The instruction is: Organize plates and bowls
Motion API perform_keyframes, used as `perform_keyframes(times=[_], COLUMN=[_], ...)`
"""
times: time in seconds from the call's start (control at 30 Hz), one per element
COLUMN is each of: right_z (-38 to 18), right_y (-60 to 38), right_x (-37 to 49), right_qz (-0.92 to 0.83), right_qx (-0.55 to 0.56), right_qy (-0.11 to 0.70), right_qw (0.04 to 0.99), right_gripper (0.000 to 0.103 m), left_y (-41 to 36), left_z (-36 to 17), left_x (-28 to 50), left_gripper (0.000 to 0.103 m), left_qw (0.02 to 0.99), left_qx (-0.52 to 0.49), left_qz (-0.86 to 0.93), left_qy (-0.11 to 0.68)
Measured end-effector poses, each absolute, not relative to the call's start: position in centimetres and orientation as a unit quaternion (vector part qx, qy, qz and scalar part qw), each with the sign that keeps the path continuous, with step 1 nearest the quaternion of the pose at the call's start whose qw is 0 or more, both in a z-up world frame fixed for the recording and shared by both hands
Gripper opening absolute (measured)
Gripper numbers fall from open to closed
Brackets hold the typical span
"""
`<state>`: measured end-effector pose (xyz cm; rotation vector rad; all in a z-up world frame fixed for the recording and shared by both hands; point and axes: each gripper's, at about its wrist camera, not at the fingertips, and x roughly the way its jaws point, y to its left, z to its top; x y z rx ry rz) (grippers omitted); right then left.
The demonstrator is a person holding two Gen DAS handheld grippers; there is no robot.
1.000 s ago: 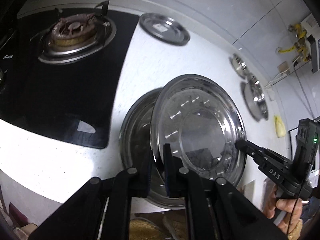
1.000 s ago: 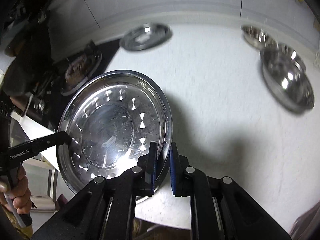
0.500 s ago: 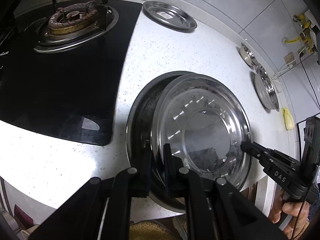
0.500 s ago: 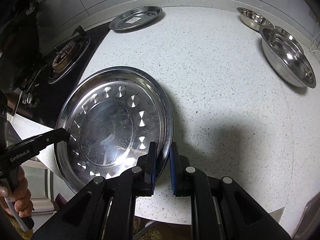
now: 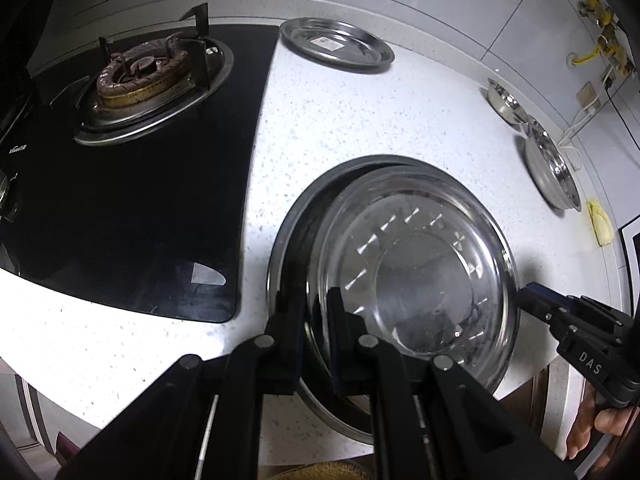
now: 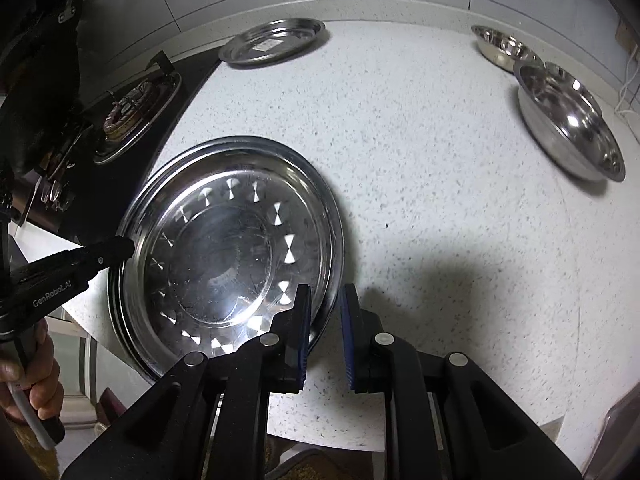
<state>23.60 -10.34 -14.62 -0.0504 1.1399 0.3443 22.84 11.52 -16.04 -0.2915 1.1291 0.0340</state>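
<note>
A patterned steel plate lies tilted in a larger steel plate near the counter's front edge. My left gripper is shut on the patterned plate's left rim; it shows in the right wrist view. My right gripper has its jaws apart around the plate's right rim, the pads not pressing it; it shows in the left wrist view. A third plate lies at the back. Steel bowls sit far right.
A black gas hob with a burner is on the left, next to the plates. The speckled white counter runs to a tiled wall. A smaller bowl sits behind the large one. A yellow object lies far right.
The patterned plate has come down from a raised tilt into the larger plate. My right gripper's jaws have parted from the rim. My left gripper keeps its hold.
</note>
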Motion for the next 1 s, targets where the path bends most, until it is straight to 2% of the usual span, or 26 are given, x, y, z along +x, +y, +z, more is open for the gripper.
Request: perform_keyframes(times=[0.4,0.47,0.5,0.57,0.7,0.77,0.83,1.0], right_z=[-13.5,-13.3,-13.2,-12.8,-11.3,-10.5,-9.7,-9.4], right_y=[-12.7,-13.1,-13.2,-13.3,-12.8,-12.2,-11.2,-8.5], right_x=[25.0,25.8,26.4,27.5,31.0,33.2,36.0,42.4], right_qz=[0.153,0.151,0.150,0.151,0.161,0.167,0.172,0.179], right_qx=[0.006,0.010,0.011,0.010,0.006,0.007,0.009,0.013], right_qy=[0.516,0.516,0.517,0.515,0.507,0.499,0.492,0.491], right_qw=[0.843,0.843,0.843,0.843,0.847,0.850,0.853,0.852], right_gripper=[0.014,0.014,0.015,0.023,0.031,0.041,0.044,0.045], left_y=[10.6,10.8,10.9,11.3,12.3,12.9,13.3,15.9], left_z=[-14.3,-14.3,-14.2,-14.0,-13.2,-12.6,-11.9,-11.8], left_x=[23.5,24.3,24.7,26.0,29.7,32.1,34.9,41.7], left_gripper=[0.011,0.018,0.028,0.030,0.033,0.034,0.035,0.035], left_qw=[0.852,0.849,0.849,0.849,0.850,0.854,0.858,0.851], left_qx=[-0.106,-0.106,-0.105,-0.098,-0.080,-0.068,-0.064,-0.108], left_qz=[0.011,0.012,0.014,0.020,0.033,0.040,0.051,0.057], left_qy=[0.513,0.518,0.518,0.519,0.520,0.514,0.507,0.510])
